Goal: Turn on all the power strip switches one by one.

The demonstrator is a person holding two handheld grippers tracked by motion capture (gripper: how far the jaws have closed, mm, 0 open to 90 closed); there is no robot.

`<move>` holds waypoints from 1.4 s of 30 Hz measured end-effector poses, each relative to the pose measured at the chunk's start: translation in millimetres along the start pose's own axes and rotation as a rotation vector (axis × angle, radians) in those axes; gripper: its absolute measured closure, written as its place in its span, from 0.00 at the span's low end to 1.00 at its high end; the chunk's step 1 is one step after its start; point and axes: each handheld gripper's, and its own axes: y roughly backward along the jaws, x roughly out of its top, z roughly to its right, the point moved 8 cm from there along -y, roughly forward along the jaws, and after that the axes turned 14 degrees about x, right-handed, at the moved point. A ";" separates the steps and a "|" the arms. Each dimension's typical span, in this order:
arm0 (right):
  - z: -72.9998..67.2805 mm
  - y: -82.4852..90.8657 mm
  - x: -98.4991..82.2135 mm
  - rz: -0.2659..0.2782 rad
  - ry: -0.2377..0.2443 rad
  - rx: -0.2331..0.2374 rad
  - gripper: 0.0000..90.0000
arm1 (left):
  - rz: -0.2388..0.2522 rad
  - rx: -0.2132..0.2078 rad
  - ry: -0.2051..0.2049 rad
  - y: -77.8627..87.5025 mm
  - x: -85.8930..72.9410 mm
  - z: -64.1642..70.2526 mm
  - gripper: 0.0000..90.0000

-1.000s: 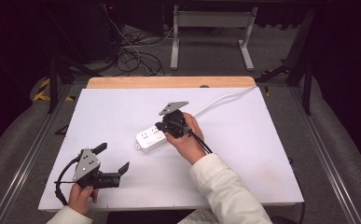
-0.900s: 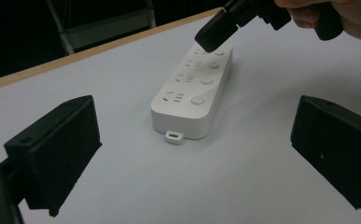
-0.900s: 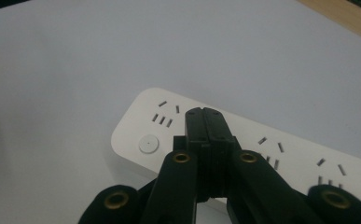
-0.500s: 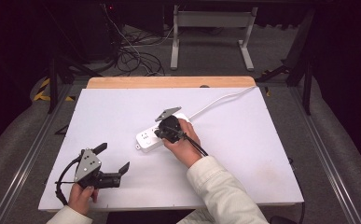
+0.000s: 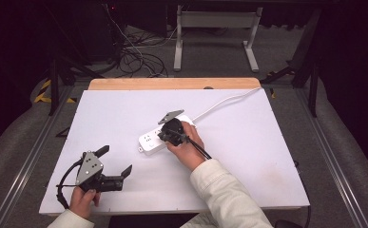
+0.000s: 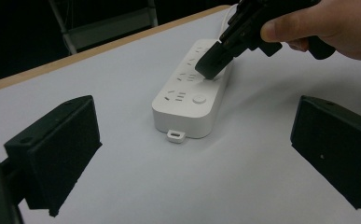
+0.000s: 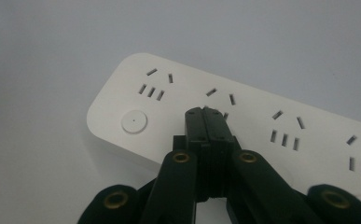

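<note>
A white power strip lies mid-table, with a round button at its near-left end and several sockets along its top. My right gripper is shut, nothing between its jaws, and points down at the strip. Its tips are at the second socket from the button; whether they touch it I cannot tell. The left gripper view shows that gripper over the strip. My left gripper rests open at the table's front left, with its jaws wide apart and aimed at the strip.
The strip's white cable runs off to the table's back right. A wooden edge borders the far side of the white tabletop. Beyond it are floor cables and a metal frame.
My right gripper has sunk a little onto the power strip, with its hand lower and closer to the table. The left gripper and the strip have stayed put.
</note>
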 end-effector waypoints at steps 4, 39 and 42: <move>-0.1 -0.1 -0.1 0.000 0.008 0.000 1.00 | 0.000 0.001 -0.004 0.0 0.0 0.0 0.02; 0.1 -2.5 -3.1 0.006 -0.022 0.002 1.00 | -0.004 0.001 -0.012 -0.1 -0.4 1.1 0.02; 0.3 -2.8 -3.3 0.008 -0.026 0.000 1.00 | -0.004 0.000 -0.014 0.0 -0.5 1.2 0.02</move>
